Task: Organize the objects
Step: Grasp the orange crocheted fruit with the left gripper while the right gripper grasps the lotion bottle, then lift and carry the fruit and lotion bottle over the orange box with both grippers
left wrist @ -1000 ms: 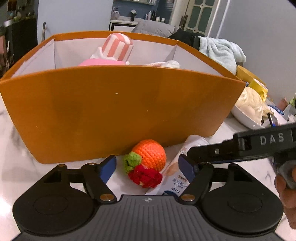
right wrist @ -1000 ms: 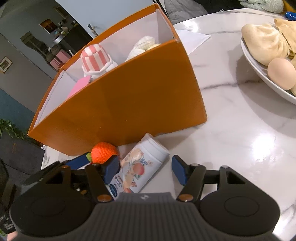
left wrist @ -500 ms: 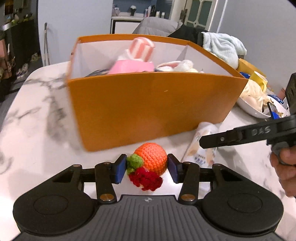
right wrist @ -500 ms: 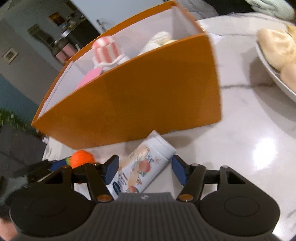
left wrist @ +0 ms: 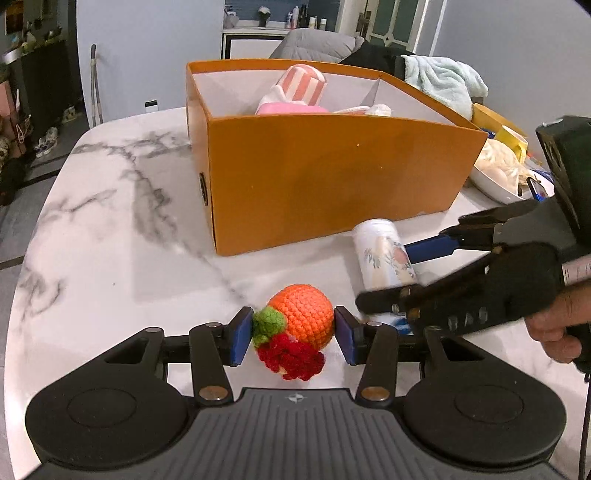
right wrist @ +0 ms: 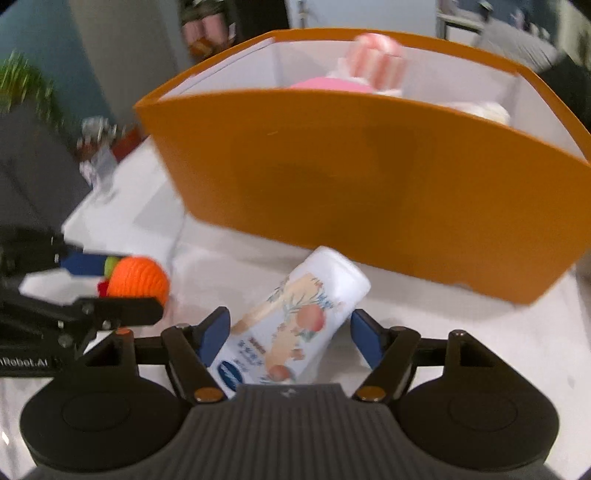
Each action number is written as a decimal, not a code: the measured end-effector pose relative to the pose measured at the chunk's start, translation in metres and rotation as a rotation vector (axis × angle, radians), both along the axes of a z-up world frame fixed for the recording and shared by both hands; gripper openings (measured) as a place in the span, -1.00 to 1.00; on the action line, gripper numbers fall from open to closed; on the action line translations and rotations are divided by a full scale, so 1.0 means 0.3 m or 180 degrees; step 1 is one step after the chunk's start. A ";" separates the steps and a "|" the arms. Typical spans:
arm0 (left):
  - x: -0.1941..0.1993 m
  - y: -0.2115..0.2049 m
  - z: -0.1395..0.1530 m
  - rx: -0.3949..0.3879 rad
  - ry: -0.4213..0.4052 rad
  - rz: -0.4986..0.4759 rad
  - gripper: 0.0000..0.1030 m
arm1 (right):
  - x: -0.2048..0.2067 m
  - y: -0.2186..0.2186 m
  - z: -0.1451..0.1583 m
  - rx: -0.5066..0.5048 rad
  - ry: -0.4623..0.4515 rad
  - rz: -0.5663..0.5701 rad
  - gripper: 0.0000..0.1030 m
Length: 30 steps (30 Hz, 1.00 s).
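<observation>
Left gripper pinches the crocheted orange; right gripper straddles the bottle, jaws seemingly apart.

Over on the far right edge of the marble table, a white bowl sits heaped with pale steamed buns, and what looks like an egg tucked among them. Just behind it, a yellow container and a yellow mug. Draped over dark furniture at the back, a pale green towel. Further back still, a grey cushion or bedding, then a shelf of bottles against the blue wall. Left side, a stick-like handle leans on the wall. From the right wrist view, a green plant shows, blurred.
</observation>
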<state>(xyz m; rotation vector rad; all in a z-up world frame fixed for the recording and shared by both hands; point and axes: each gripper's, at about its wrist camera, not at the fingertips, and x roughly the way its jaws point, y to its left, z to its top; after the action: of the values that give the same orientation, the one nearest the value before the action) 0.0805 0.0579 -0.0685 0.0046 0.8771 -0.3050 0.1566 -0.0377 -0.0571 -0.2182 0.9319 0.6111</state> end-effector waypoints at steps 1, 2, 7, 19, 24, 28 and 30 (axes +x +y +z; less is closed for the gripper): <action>-0.002 0.005 -0.006 -0.0011 0.0016 0.0008 0.07 | -0.033 0.007 0.004 -0.0128 -0.0053 0.0168 0.32; -0.003 0.010 -0.012 -0.0021 0.0034 0.0011 0.07 | -0.045 0.027 0.007 -0.0257 -0.0130 0.0365 0.25; -0.014 0.037 -0.034 -0.0055 0.0078 0.0010 0.08 | -0.139 0.077 0.032 -0.0955 -0.0464 0.1276 0.12; -0.021 0.012 -0.052 0.0087 0.0055 -0.0015 0.20 | -0.081 0.040 0.027 -0.0561 -0.0253 0.0765 0.21; -0.028 0.002 -0.053 0.0170 0.0005 -0.0081 0.22 | -0.102 0.014 0.037 -0.0514 -0.0187 0.0752 -0.02; -0.024 0.007 -0.049 0.0131 0.0013 -0.0095 0.07 | -0.099 0.022 0.027 -0.0531 -0.0165 0.0785 -0.03; -0.024 0.010 -0.044 0.0105 0.0028 -0.0111 0.06 | -0.101 0.019 0.028 -0.0536 -0.0148 0.0804 -0.03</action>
<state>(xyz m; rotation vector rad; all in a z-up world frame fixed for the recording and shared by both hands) 0.0732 0.0607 -0.0817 0.0492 0.8915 -0.3234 0.1264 -0.0320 -0.0486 -0.5046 0.9183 0.7568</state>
